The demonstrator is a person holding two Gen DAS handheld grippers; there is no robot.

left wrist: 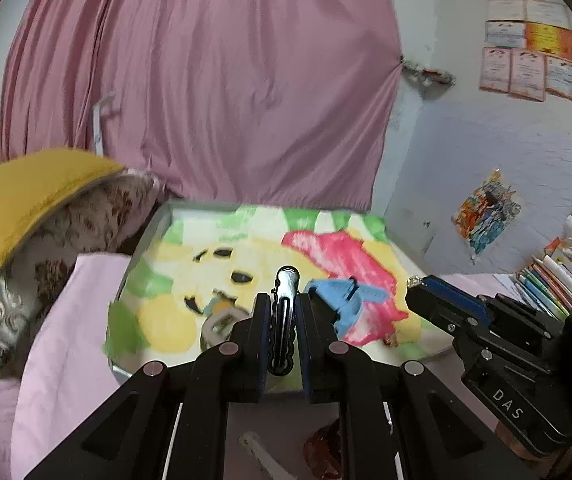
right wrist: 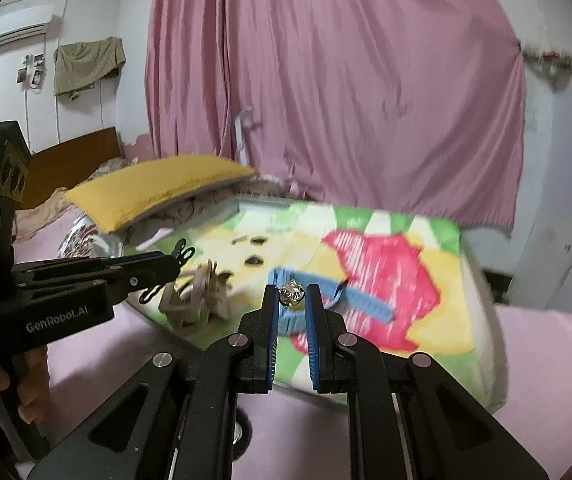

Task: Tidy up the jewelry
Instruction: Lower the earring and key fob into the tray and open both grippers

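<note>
Above the near edge of the colourful blanket-lined tray (left wrist: 154,220), the left tool (left wrist: 282,304) is clamped on a black-and-silver hair clip (left wrist: 285,312), held upright. Beside it, the right tool (right wrist: 292,300) is clamped on a small sparkling ring (right wrist: 292,294). On the tray lie a blue watch (right wrist: 362,300) near the middle and a wooden piece (right wrist: 194,292) toward the left edge.

A pink curtain (left wrist: 206,80) hangs behind the bed. A yellow cushion (left wrist: 26,196) lies on a floral pillow (left wrist: 86,220). Books (left wrist: 546,280), apparently, are stacked at right.
</note>
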